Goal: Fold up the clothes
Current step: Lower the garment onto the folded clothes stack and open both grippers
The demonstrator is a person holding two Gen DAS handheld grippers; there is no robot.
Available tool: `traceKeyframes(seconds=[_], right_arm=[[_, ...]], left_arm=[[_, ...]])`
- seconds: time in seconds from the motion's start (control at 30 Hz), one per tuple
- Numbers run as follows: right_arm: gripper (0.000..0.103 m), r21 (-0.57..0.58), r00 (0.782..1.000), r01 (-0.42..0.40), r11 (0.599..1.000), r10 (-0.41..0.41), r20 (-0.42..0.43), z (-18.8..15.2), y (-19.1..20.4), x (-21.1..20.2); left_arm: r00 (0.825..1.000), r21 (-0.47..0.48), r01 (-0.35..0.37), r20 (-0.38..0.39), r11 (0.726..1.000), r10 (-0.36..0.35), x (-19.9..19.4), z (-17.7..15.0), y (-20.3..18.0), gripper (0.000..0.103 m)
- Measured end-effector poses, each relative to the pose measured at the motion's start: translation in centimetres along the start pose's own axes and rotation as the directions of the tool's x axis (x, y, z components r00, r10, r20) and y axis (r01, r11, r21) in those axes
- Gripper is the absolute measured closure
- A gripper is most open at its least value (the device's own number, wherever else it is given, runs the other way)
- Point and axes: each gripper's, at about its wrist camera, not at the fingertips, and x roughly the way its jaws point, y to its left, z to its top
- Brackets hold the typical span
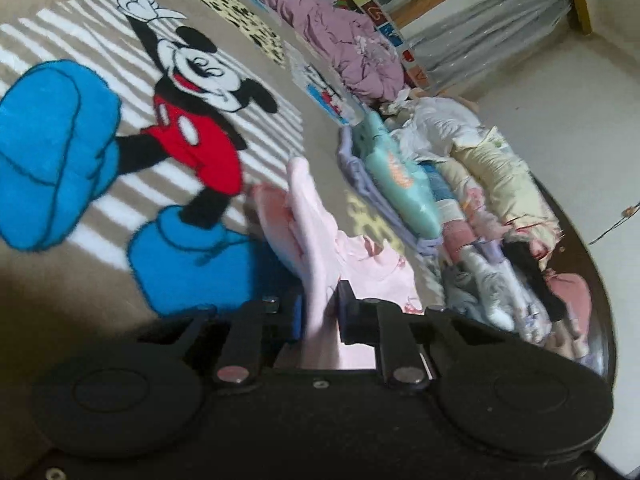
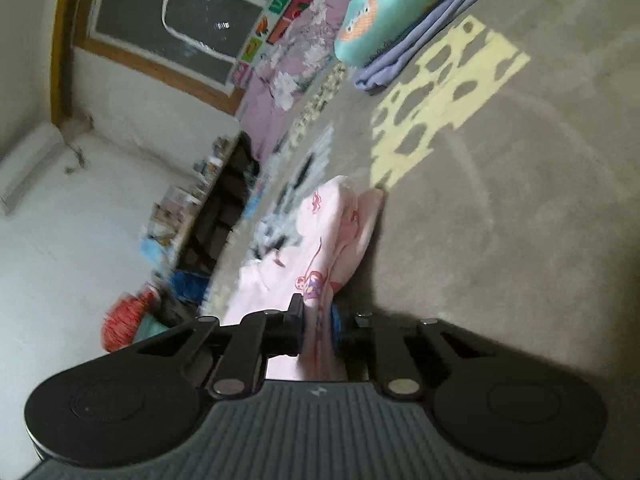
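Two hand-held grippers, both clamped on one pink garment (image 1: 316,248). Left hand-held gripper (image 1: 319,312): jaws narrow, pinching a gathered fold of the pale pink cloth, which rises from between the fingers and drapes over the rug. Right hand-held gripper (image 2: 318,324): jaws likewise drawn close on another edge of the garment (image 2: 320,240), here showing small printed figures; the cloth lies bunched ahead of the fingers, touching the rug. Rug (image 1: 100,276): beige pile with a large cartoon mouse (image 1: 188,120) in red shorts and blue shoes, white stripes, and a yellow spotted patch (image 2: 436,100). Beside the garment, a row of folded clothes (image 1: 460,200), including a teal piece (image 1: 400,176) atop lavender cloth. Further off, a rumpled purple blanket (image 1: 340,36).
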Motion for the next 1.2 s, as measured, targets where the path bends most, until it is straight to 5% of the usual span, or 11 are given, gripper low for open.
traceKeyframes(seconds=[0.33, 0.53, 0.73, 0.93, 1.07, 1.2], right_arm=[[0.088, -0.015, 0.993, -0.038, 0.999, 0.040, 0.111, -1.1, 3.8, -9.0], [0.088, -0.026, 0.964, -0.076, 0.997, 0.080, 0.255, -0.3, 5.6, -17.3], [0.088, -0.084, 0.884, -0.079, 0.993, 0.109, 0.455, 3.6, 7.3, -28.7], [0.088, -0.128, 0.783, -0.021, 0.991, 0.096, 0.615, 7.9, 8.3, -39.9], [0.088, -0.129, 0.714, 0.029, 0.991, 0.069, 0.696, 10.7, 8.0, -46.1], [0.088, -0.086, 0.661, 0.055, 0.995, 0.028, 0.750, 13.9, 6.3, -50.7]], left_arm=[[0.994, -0.002, 0.112, -0.014, 0.994, -0.112, -2.8, -2.6, -6.6, 0.089], [0.969, 0.055, 0.242, -0.071, 0.969, -0.238, -0.5, -2.4, -15.4, 0.089], [0.908, 0.105, 0.403, -0.164, 0.909, -0.384, 4.8, -2.8, -26.3, 0.089], [0.815, 0.100, 0.554, -0.267, 0.827, -0.514, 11.5, -4.4, -37.6, 0.089], [0.763, 0.098, 0.613, -0.333, 0.784, -0.554, 16.2, -5.7, -44.6, 0.089], [0.733, 0.076, 0.635, -0.371, 0.768, -0.570, 20.5, -7.4, -49.5, 0.089]])
